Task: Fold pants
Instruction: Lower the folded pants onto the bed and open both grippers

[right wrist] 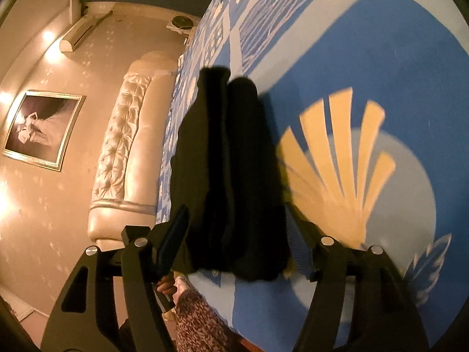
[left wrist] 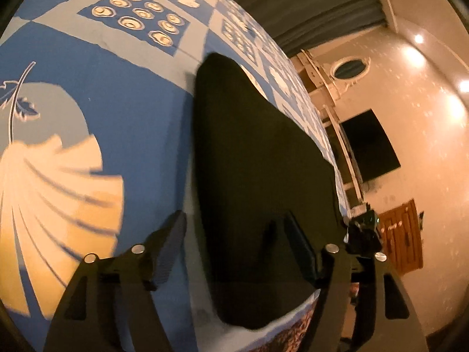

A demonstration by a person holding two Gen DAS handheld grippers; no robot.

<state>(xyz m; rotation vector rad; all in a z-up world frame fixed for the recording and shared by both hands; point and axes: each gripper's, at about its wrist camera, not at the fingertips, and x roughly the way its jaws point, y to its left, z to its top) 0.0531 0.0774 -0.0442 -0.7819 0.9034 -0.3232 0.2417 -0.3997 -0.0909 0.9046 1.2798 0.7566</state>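
Left wrist view: dark soft cloth pants (left wrist: 258, 182) lying flat on the blue bed sheet with cream leaf shapes (left wrist: 123, 111), stretching from 6 o'clock up toward 12. Left tongs (left wrist: 234, 249) wide apart, holding nothing.

Right wrist view: same pants (right wrist: 228, 176) bunched long and narrow, legs seemingly laid together already. Right tongs (right wrist: 237, 243) apart too, straddling the near end at 6 o'clock. Probably still left: folding end to end.

Black pants (right wrist: 228, 176) folds unreadable; bedsheet (left wrist: 58, 176) print motion-blurred.
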